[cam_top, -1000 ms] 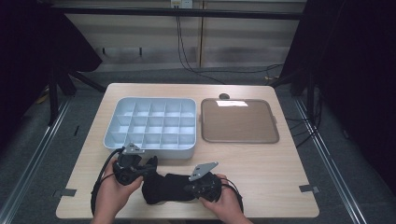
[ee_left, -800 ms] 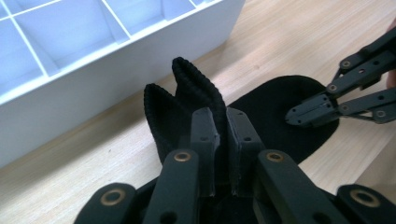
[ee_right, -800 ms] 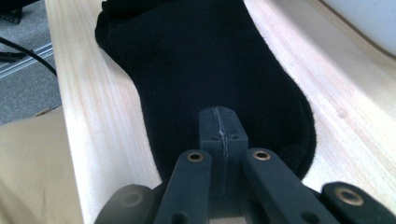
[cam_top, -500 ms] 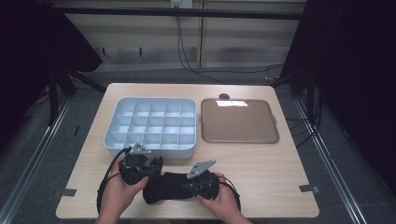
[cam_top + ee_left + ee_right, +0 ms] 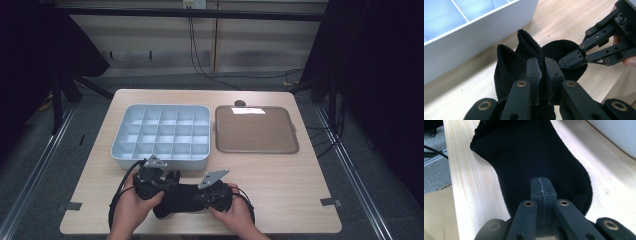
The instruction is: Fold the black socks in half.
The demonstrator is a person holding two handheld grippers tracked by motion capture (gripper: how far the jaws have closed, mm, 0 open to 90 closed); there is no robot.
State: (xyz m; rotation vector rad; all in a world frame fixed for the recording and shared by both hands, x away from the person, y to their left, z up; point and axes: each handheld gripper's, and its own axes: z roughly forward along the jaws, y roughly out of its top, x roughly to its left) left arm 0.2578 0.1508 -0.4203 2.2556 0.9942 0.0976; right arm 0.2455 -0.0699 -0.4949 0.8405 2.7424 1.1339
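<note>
One black sock (image 5: 176,197) lies on the near edge of the wooden table (image 5: 280,175), just in front of the white divided box (image 5: 162,134). It is soft, dark knit with a ribbed cuff standing up in folds. The left gripper (image 5: 542,75) is closed on the cuff; the right gripper (image 5: 541,191) is clamped on the sock's rounded end. One brown tray (image 5: 256,129) sits to the right of the box.
</note>
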